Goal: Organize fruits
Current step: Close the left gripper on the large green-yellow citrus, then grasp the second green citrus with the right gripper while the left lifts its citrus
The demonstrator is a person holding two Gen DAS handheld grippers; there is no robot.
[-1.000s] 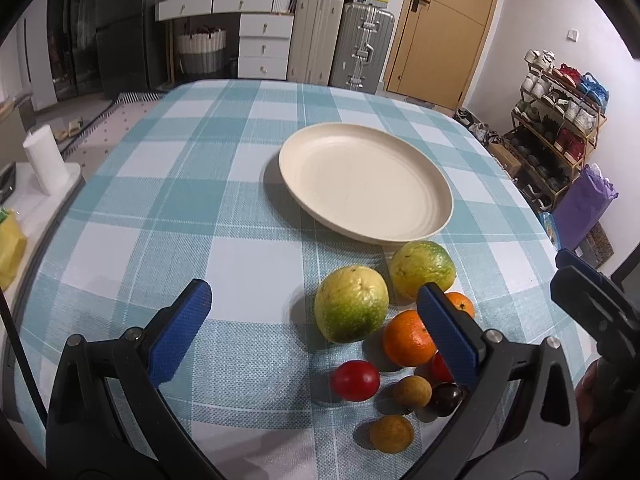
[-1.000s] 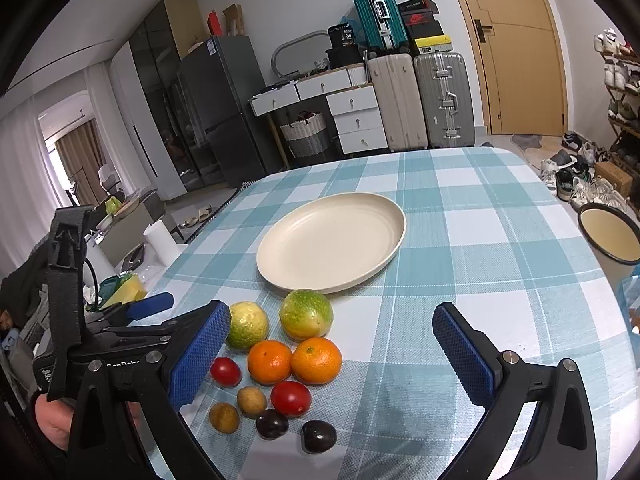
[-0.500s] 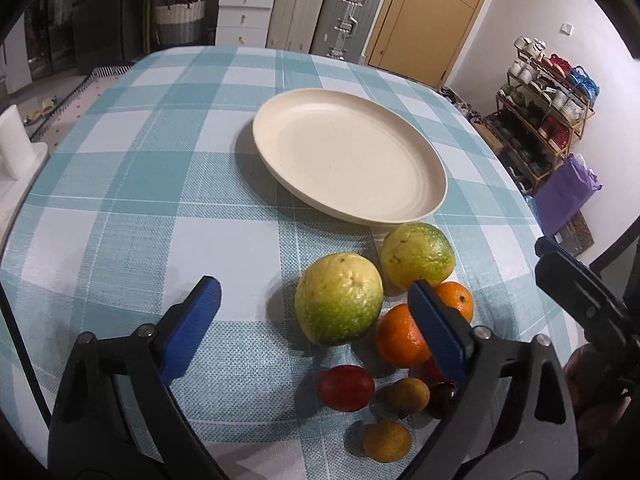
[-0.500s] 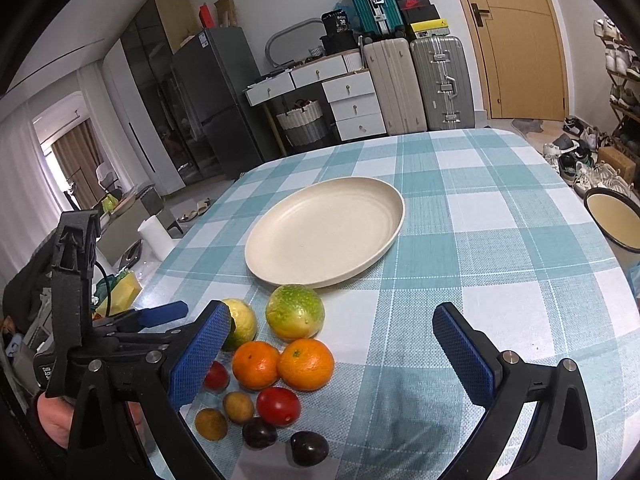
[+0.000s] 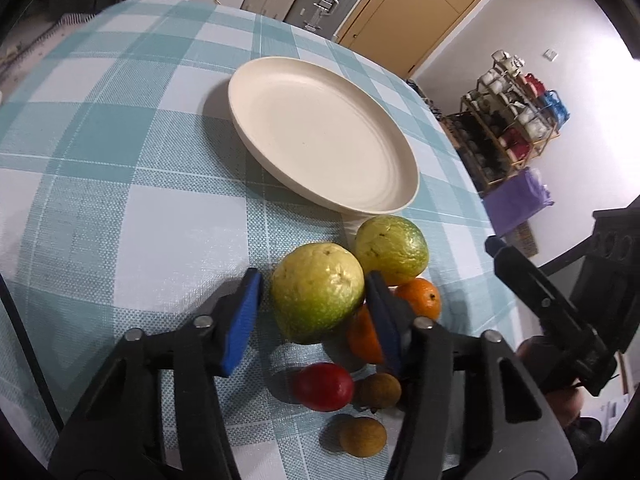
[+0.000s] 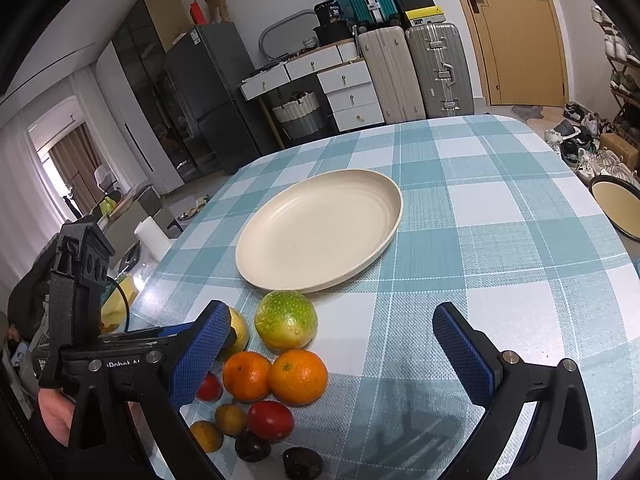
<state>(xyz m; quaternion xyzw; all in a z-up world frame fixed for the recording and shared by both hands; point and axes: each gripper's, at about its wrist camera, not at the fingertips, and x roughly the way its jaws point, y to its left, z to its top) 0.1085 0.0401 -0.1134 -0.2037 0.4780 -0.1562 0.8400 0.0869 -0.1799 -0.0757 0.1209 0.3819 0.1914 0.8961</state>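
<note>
Surface (image 6: 500, 208) in teal-and-white check cloth. Beyond it, ahead of the tool: two suitcases (image 6: 416, 72), white drawer unit (image 6: 344, 88), wooden door (image 6: 516, 28). Shoe rack (image 5: 516, 112) far right.

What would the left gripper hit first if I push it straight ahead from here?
The near yellow-green fruit: it already sits between the left gripper's open fingers. Beyond it lies the cream plate. Whether the right finger touches the orange is unclear.

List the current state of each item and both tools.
Round cream plate: empty, on the checked tablecloth.
Nearer yellow-green guava: on the cloth, between the left tool's pads.
Left tool: open, straddling that guava.
Right tool: open, empty.
Two oranges: on the cloth.
</note>
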